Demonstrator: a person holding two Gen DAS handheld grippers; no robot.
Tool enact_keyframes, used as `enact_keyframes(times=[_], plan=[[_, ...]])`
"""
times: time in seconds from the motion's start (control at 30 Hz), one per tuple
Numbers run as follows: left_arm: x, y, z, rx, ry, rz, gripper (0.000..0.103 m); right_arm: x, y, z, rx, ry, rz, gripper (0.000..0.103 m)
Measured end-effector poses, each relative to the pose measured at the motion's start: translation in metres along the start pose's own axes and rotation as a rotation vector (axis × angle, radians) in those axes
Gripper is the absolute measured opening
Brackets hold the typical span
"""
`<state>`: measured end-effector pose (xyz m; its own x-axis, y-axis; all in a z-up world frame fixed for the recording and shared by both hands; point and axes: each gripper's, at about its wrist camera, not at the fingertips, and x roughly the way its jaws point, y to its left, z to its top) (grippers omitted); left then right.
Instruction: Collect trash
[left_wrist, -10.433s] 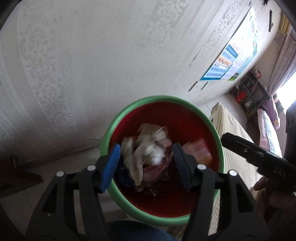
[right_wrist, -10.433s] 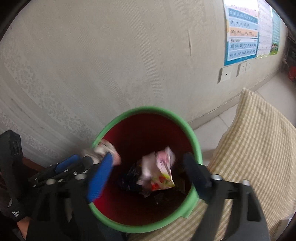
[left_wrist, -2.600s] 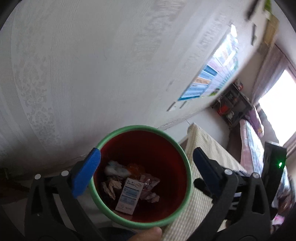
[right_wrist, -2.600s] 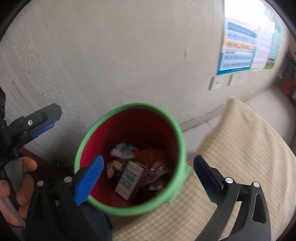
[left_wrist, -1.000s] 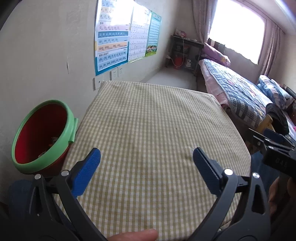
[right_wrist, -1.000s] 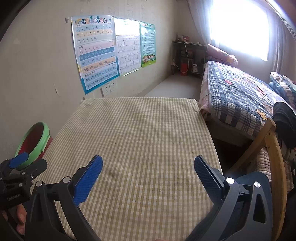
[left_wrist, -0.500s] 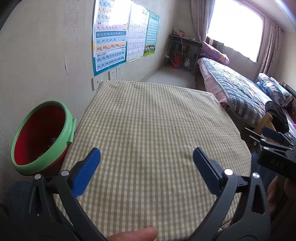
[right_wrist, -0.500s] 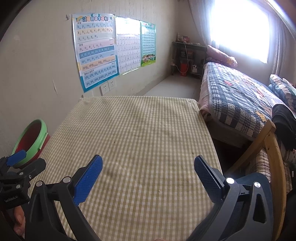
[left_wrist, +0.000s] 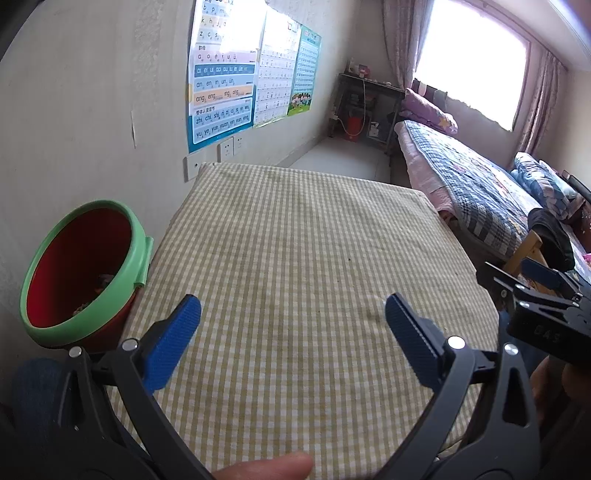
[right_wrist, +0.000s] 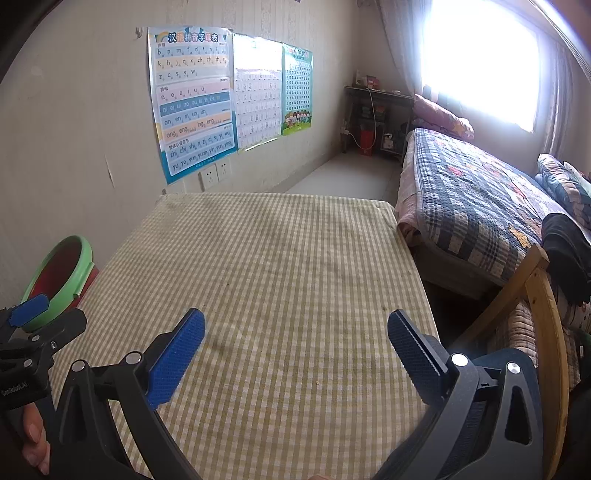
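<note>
Hovering over the checked-cloth bench (left_wrist: 303, 258): left claw (left_wrist: 291, 321) and right claw (right_wrist: 295, 332), both released, jaws spread wide, nothing between them. Green-rimmed red bin (left_wrist: 79, 269) sits at the bench's left edge against the wall; scraps of trash (left_wrist: 98, 286) visible inside it.

A table (left_wrist: 295, 240) covered by a yellow-and-white checked cloth (right_wrist: 280, 266) stands against the wall. The cloth shows faint dark marks and small crumbs.
</note>
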<state>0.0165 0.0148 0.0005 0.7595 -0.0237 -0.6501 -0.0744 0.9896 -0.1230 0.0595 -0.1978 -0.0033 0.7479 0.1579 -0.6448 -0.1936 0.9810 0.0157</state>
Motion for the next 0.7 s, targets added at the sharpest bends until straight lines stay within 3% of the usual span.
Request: enact_keyframes(times=[0.4,0.7], plan=[[-0.0071,-0.0008,0.0,0.005,-0.035,-0.019,0.098,0.0012,-0.0009,-0.0016,0.006,0.007,-0.004,0.096],[-0.0018,-0.0079,-0.0002,0.036,-0.011,0.001,0.098,0.0028,-0.001,-0.0025,0.004,0.016,-0.008,0.096]])
